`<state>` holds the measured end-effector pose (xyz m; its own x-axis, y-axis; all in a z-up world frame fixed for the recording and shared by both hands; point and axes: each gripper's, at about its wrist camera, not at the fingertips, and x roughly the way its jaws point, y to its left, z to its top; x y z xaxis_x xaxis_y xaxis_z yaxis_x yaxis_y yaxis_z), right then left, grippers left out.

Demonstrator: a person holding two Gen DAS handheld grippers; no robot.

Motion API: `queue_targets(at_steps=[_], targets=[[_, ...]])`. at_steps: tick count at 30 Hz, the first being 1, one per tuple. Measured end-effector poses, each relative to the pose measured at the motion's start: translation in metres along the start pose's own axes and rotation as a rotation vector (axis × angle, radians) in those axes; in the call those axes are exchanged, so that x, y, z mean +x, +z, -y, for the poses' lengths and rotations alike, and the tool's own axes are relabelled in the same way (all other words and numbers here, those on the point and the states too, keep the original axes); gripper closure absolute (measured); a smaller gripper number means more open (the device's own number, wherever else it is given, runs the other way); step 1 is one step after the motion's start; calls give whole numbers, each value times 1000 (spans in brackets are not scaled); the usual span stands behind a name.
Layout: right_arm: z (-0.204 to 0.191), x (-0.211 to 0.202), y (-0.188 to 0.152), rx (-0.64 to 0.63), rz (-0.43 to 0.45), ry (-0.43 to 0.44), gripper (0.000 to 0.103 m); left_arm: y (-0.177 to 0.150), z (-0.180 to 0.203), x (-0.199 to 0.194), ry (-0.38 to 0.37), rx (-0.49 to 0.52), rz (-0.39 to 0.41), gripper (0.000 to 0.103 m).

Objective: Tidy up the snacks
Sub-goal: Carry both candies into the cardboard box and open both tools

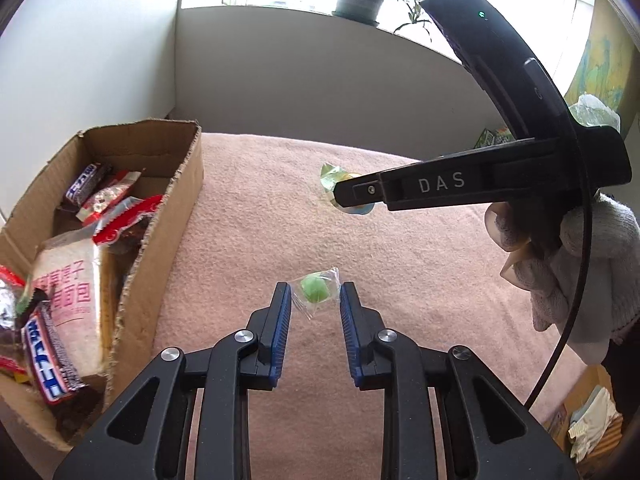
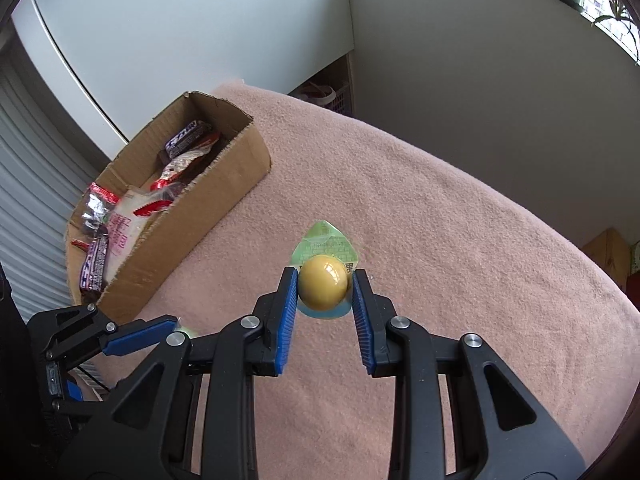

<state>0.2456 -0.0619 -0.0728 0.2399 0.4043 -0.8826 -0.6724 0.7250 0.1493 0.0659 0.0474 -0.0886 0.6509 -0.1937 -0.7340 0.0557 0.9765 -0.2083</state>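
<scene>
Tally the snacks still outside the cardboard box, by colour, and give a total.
Green wrapped candy, held in the left gripper: 1
Yellow jelly cup, held in the right gripper: 1
Total: 2

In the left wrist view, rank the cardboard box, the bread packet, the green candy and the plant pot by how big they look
1. cardboard box
2. bread packet, inside the box
3. plant pot, though it is far off on the sill
4. green candy, in its clear wrapper between the left gripper's fingers
</scene>
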Motion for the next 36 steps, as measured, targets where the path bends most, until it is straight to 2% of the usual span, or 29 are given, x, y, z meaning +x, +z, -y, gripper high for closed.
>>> queue_targets(at_steps=[7,13,25,36], targets=[[-46,-17,29,-57,56,23,75,10,-25,-43,36,-11,73,80],[-80,-20,50,-103,76,47,75,13,-65,-72,100,-32,120,80],[-112,11,84,-122,60,75,75,24,-135,-71,214,-89,141,80],[-121,28,93,-127,33,78,73,28,-162,-60,227,-135,114,80]])
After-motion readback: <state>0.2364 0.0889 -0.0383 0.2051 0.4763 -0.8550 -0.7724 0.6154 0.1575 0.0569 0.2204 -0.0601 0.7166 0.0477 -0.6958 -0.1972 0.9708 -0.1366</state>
